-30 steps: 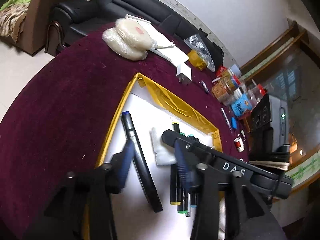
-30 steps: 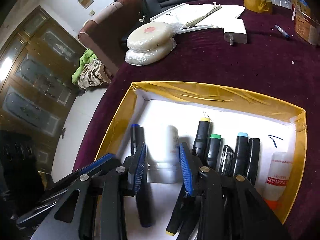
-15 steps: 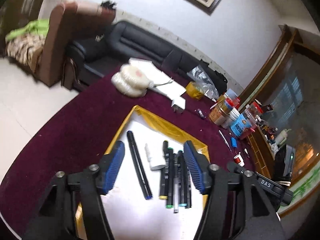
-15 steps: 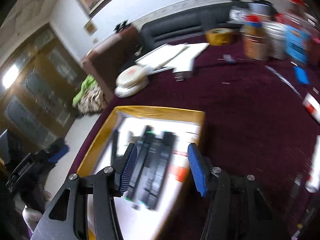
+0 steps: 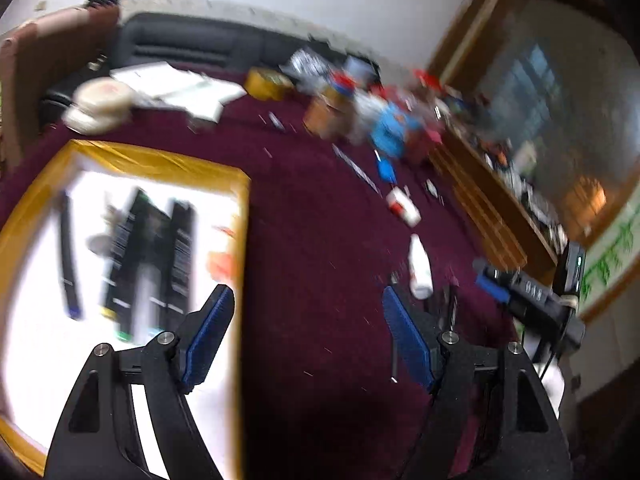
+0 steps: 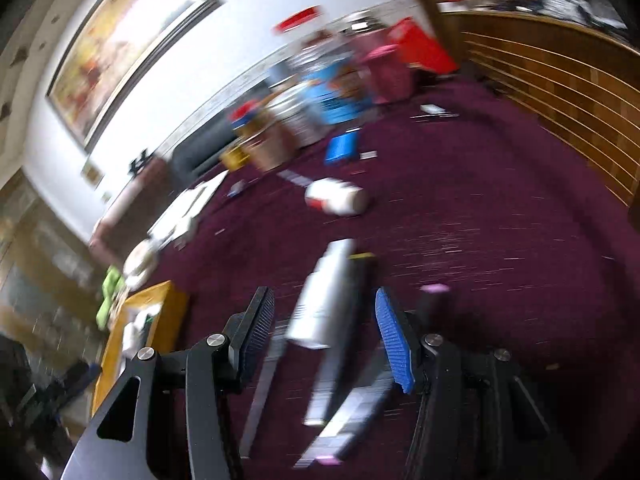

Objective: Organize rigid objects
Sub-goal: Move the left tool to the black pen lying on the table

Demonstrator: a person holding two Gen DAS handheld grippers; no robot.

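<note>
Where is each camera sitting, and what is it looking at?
Left wrist: sits on the left gripper, looking down over the purple table with the yellow-edged box of markers on the left; its own open fingers show, and the right gripper at the right edge.
Right wrist: sits on the right gripper, looking down over loose markers on the cloth; its own open fingers show.
Both see: the box, the small white bottle.

Markers lie in the tray, left of the loose bottle.
</note>
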